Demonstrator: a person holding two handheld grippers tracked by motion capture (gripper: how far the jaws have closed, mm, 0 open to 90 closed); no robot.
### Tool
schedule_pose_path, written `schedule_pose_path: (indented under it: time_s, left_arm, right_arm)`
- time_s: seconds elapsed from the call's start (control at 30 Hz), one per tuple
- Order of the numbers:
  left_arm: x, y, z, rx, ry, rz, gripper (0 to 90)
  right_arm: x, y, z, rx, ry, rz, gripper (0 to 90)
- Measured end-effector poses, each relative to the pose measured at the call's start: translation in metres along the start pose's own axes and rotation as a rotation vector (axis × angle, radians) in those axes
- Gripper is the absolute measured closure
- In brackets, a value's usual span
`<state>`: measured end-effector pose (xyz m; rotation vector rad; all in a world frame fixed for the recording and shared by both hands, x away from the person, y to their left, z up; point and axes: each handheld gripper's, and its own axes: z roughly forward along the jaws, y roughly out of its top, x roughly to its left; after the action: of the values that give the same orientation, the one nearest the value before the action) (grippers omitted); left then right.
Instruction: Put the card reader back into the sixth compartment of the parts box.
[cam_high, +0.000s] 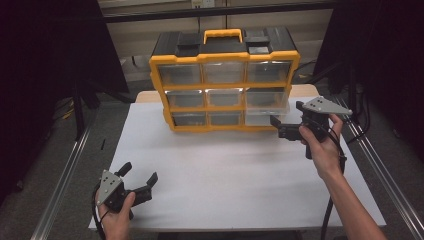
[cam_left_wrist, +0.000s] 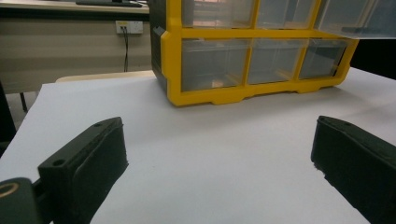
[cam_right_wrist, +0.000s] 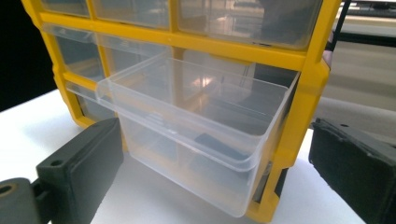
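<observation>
1. Right hand-held gripper (cam_high: 285, 126) up at the yellow organizer (cam_high: 225, 80), jaws spread wide, pinching nothing.
2. Clear drawer (cam_right_wrist: 196, 135) straight ahead of that gripper – pulled part way out of the organizer's right-hand column and sticking out toward the jaws. Lip of the drawer just above and between the two black jaws in the right gripper view, not touching either one as far as visible.
3. Something dark lying low inside the drawer, too blurry through the plastic to call.
4. Left hand-held gripper (cam_high: 137, 182) parked low over the white worktop (cam_high: 225, 175), well apart from the organizer, jaws also spread, nothing between them. Organizer off ahead and to its right in the left gripper view.
5. Step in hand, best guess: dealing with that open drawer – either reaching in for whatever's inside or getting ready to shove it shut. Can't tell which from this alone.
6. Next move probably calls for easing the right gripper forward and lining up on the drawer front. For a push: flat contact on the front wall, straight along the slide so it doesn't jam. For a grab inside: tip the jaws down over the rim first.
7. Light organizer might skid backward on the worktop under a push, so left gripper could brace it.
</observation>
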<state>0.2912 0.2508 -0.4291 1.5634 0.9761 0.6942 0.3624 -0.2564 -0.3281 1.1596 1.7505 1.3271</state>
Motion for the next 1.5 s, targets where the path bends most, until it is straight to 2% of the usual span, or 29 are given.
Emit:
schedule_pose_path:
  time_s: [0.07,0.17,0.3,0.37,0.6,0.83,0.93,1.0,1.2,1.5]
  left_arm:
    - [0.000,0.000,0.000,0.005,-0.002,0.002,3.3]
    - [-0.001,0.000,0.000,0.002,0.001,-0.004,3.3]
    - [-0.002,0.000,-0.001,-0.010,0.003,-0.022,3.3]
    - [-0.001,0.000,-0.001,-0.006,0.006,-0.016,3.3]
    - [-0.002,0.000,-0.001,-0.004,0.012,-0.010,3.4]
    - [-0.004,0.000,-0.001,-0.008,0.019,-0.008,3.5]
    - [-0.004,-0.001,-0.001,-0.005,0.019,-0.006,3.5]
    - [-0.004,0.000,-0.001,-0.020,0.023,-0.018,3.5]
    - [-0.007,-0.001,-0.001,-0.021,0.026,-0.016,3.5]
    - [-0.007,-0.002,-0.004,-0.026,0.050,-0.032,3.3]
  right_arm:
    - [0.002,-0.004,-0.004,-0.033,-0.018,-0.009,2.5]
    - [0.005,-0.011,-0.009,-0.056,-0.019,-0.004,2.1]
    - [0.009,-0.023,-0.014,-0.055,-0.016,-0.005,2.1]
    - [0.011,-0.030,-0.017,-0.052,-0.037,-0.001,2.1]
    - [0.011,-0.052,-0.032,-0.074,-0.062,0.027,1.9]
    - [0.014,-0.076,-0.044,-0.059,-0.066,0.051,1.9]
    - [0.016,-0.087,-0.048,-0.047,-0.069,0.051,1.9]
    - [0.017,-0.092,-0.050,-0.042,-0.067,0.050,1.9]
    - [0.018,-0.104,-0.058,-0.054,-0.079,0.045,2.0]
    - [0.018,-0.127,-0.056,-0.007,-0.098,0.036,2.6]
